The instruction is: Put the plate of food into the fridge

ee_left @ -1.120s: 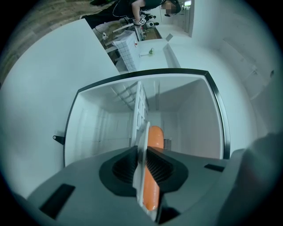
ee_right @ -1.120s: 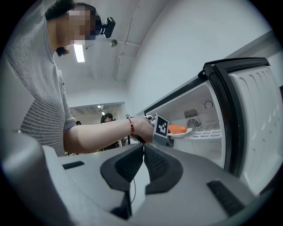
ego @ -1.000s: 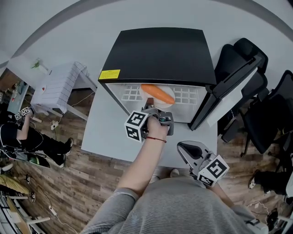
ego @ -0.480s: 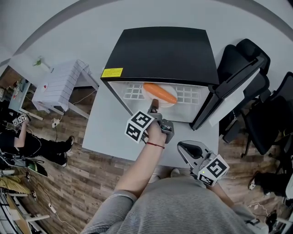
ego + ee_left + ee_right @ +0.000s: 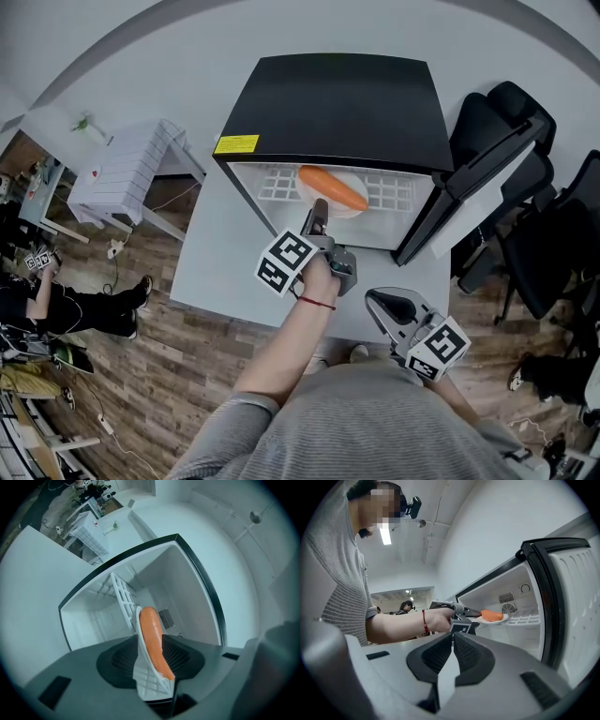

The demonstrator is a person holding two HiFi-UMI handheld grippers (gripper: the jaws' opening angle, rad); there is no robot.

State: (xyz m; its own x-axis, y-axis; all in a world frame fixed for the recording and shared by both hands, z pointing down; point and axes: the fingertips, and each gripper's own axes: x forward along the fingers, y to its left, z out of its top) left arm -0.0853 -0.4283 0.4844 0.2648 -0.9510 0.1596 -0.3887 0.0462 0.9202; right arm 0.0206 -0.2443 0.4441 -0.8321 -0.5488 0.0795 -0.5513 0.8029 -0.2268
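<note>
The left tongs (image 5: 317, 214) are spread wide, their jaws having just been opening, and the near rim of the plate (image 5: 147, 682) stands in the gap between them without being pinched; whether the rim brushes either pad cannot be told. The plate lies on the white wire shelf (image 5: 389, 194) inside the open fridge (image 5: 337, 103), carrying one long orange piece of food (image 5: 151, 634), and in the head view it sits at 1 o'clock from the left tongs. The fridge door (image 5: 469, 178) hangs open at 3 o'clock of the opening. The right tongs (image 5: 453, 637) are pressed together on nothing, held level above the desk (image 5: 216, 272) near the person's body, at 4 o'clock from the left tongs in the head view. A second ago the left tongs were clamped on the plate's rim with their tips over its edge; since then they have let go, rolled about their own line so the marker cube faces differently, and drawn back slightly from the plate. The plate rests in the same spot on the shelf, and the right tongs have kept still.
</note>
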